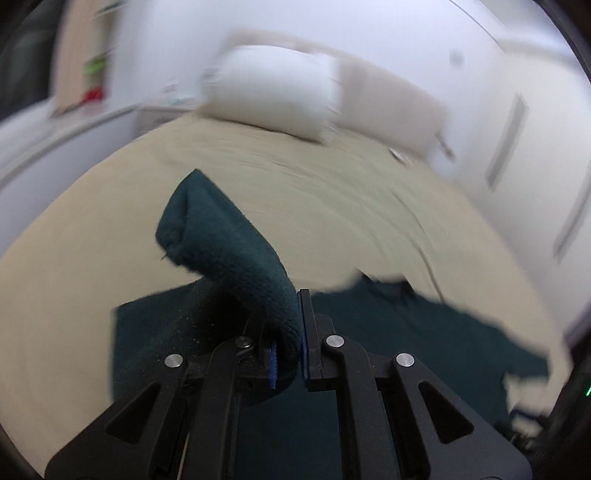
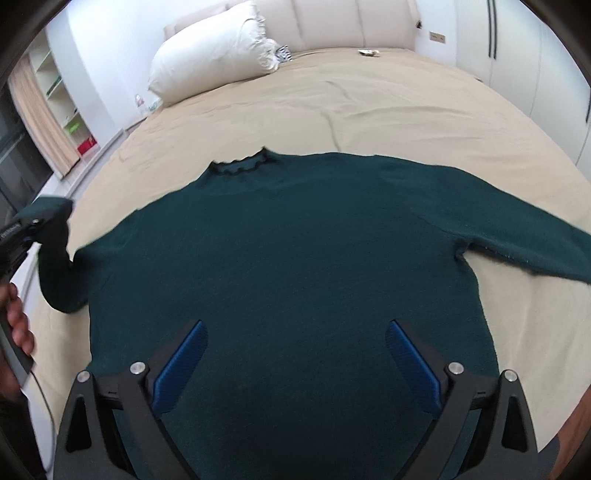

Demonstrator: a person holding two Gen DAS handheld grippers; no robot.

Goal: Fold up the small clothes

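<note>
A dark green sweater [image 2: 295,236] lies flat on the beige bed [image 2: 332,99], neck away from me, its right sleeve [image 2: 517,221] spread out to the side. My left gripper [image 1: 291,332] is shut on the left sleeve [image 1: 221,236], and the cuff end sticks up past the jaws. In the right wrist view that lifted sleeve [image 2: 55,258] hangs at the left edge from the left gripper [image 2: 26,229], with a person's hand [image 2: 18,321] below it. My right gripper [image 2: 295,347] hovers over the sweater's lower body, open, with nothing between its blue pads [image 2: 181,365].
A white pillow [image 2: 210,51] rests at the head of the bed against a padded headboard [image 2: 332,22]. Shelves and a curtain [image 2: 40,110] stand left of the bed, wardrobe doors [image 2: 517,44] on the right. A small object [image 2: 369,52] lies near the headboard.
</note>
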